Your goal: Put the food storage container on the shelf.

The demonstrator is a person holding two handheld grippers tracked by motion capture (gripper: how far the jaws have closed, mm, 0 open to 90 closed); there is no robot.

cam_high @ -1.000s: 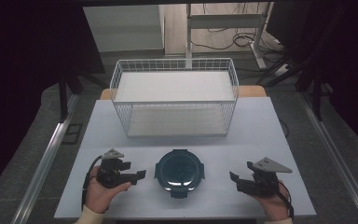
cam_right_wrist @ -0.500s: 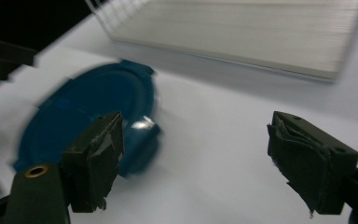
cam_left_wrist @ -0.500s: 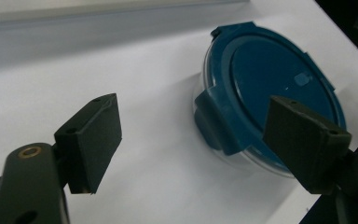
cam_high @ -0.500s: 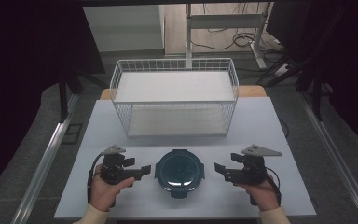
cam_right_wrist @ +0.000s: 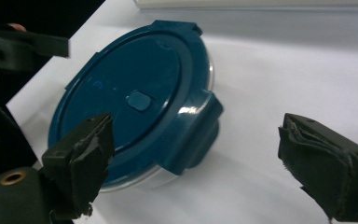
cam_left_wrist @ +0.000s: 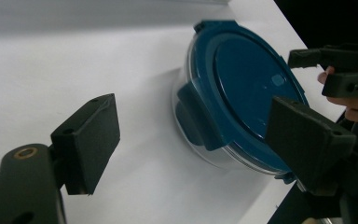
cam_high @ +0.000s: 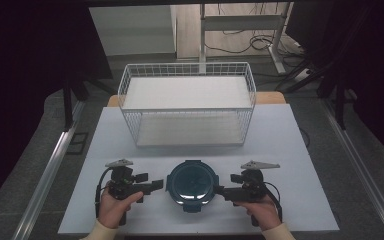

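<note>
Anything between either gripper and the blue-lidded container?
Nothing visible. The left gripper and right gripper flank the blue-lidded container with jaws open, the right ones having just opened, and only bare white table shows in the gaps. The wire basket stands well behind.

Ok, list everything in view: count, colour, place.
Round container: one, clear body with dark blue clip-on lid, near edge of table, between the grippers.
Wire basket: one, white, far half of table.
Table: one, white top.
Desk frame: one, pale, on the floor behind, cables beside it.
Left hand-held gripper: one, black, left of container, jaws open.
Right hand-held gripper: one, black, right of container, jaws open.
</note>
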